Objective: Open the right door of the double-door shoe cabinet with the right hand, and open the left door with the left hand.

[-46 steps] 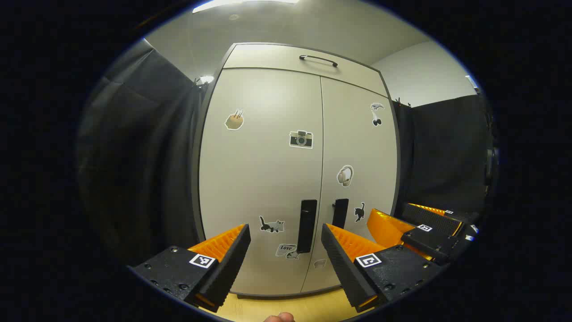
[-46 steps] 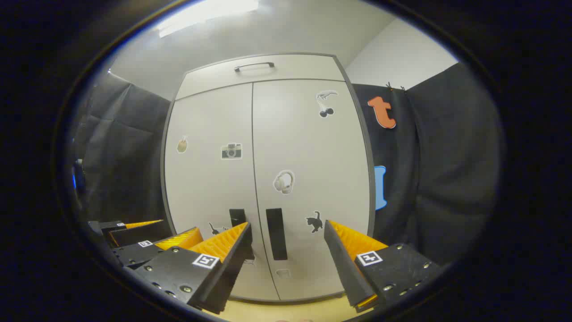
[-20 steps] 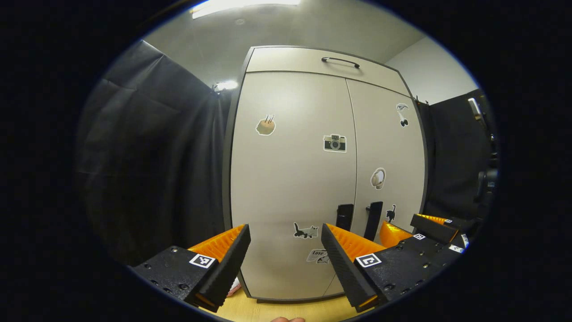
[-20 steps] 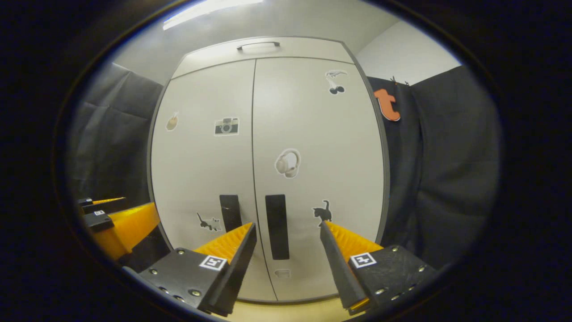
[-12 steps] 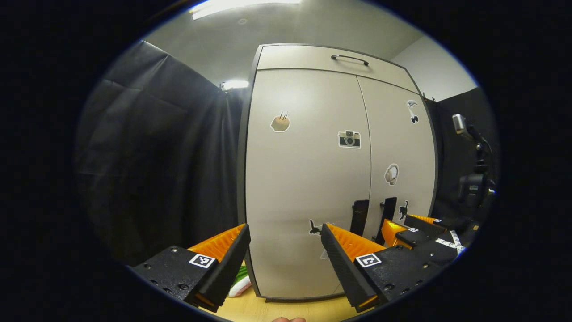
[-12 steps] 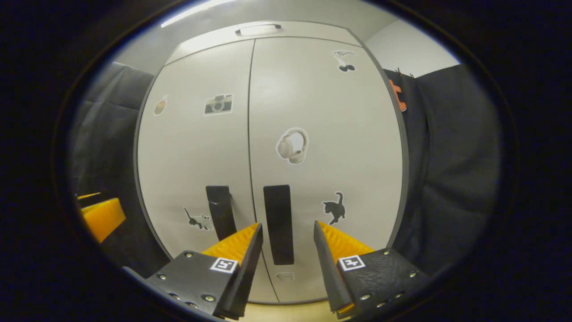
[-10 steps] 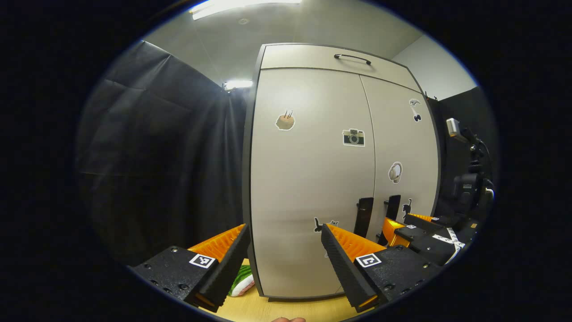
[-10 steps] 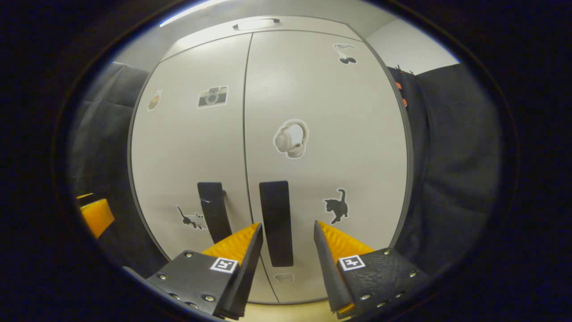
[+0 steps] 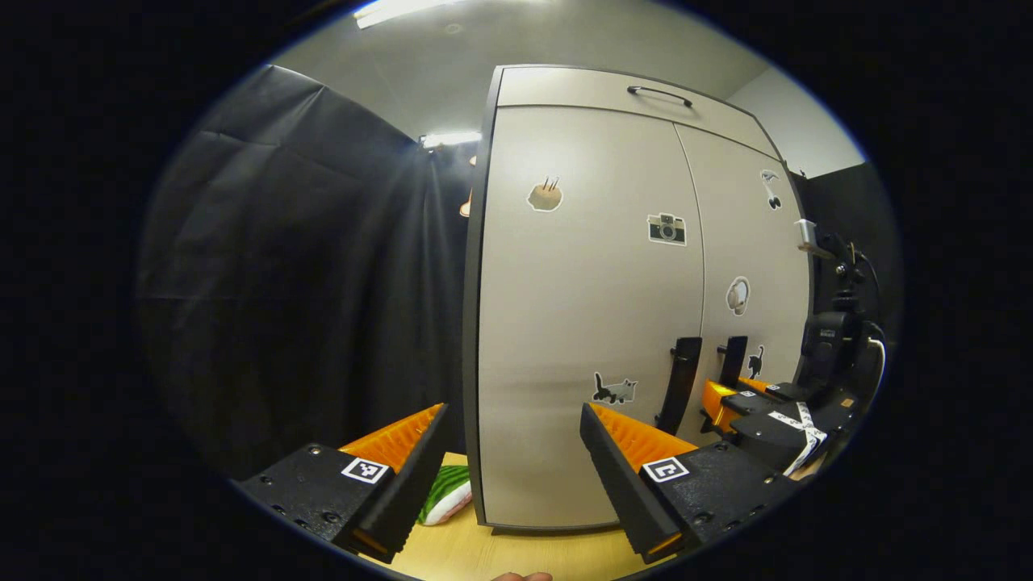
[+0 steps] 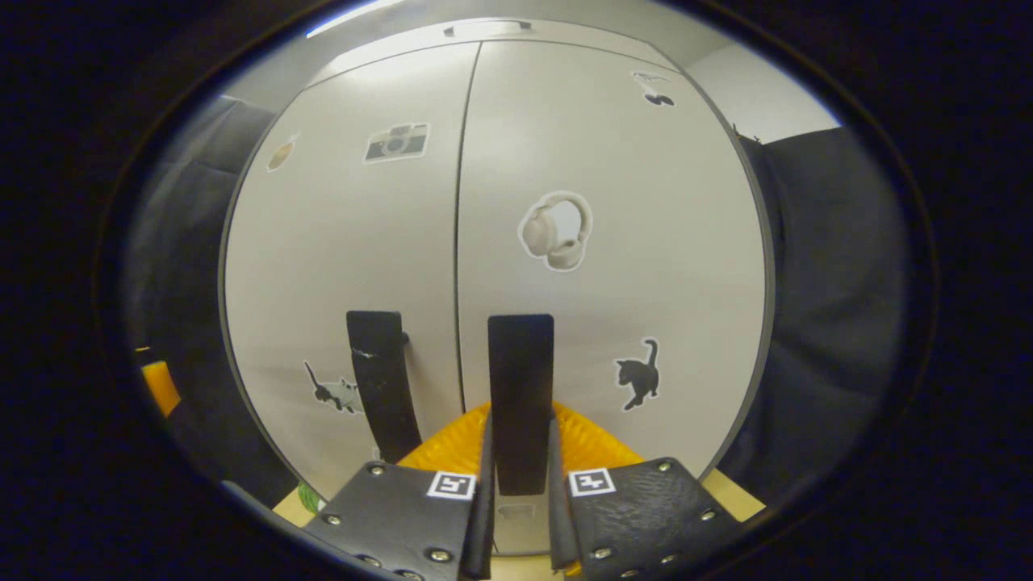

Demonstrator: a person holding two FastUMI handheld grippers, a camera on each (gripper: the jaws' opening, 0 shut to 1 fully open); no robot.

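Observation:
The shoe cabinet has two pale doors with stickers, and both stand shut. In the right gripper view my right gripper [image 10: 519, 452] is shut on the right door's [image 10: 646, 266] black upright handle [image 10: 520, 379], one finger on each side. The left door's handle [image 10: 378, 379] hangs free beside it. In the left gripper view my left gripper [image 9: 516, 440] is open and holds nothing. It is low in front of the left door [image 9: 581, 307], left of and apart from that door's handle [image 9: 684, 379]. The right gripper [image 9: 750, 403] shows there at the right handle [image 9: 733, 361].
A green and white thing [image 9: 444, 494] lies on the wooden floor [image 9: 516, 553] at the cabinet's left corner. Black cloth [image 9: 307, 307] hangs close on the left. A top flap with a bar handle [image 9: 660, 94] sits above the doors. A camera stand [image 9: 835, 339] is at the right.
My right gripper has moved in and its fingers have shut on the right door's handle. The left gripper has swung left, so the cabinet now lies more to its right. Both doors remain shut.

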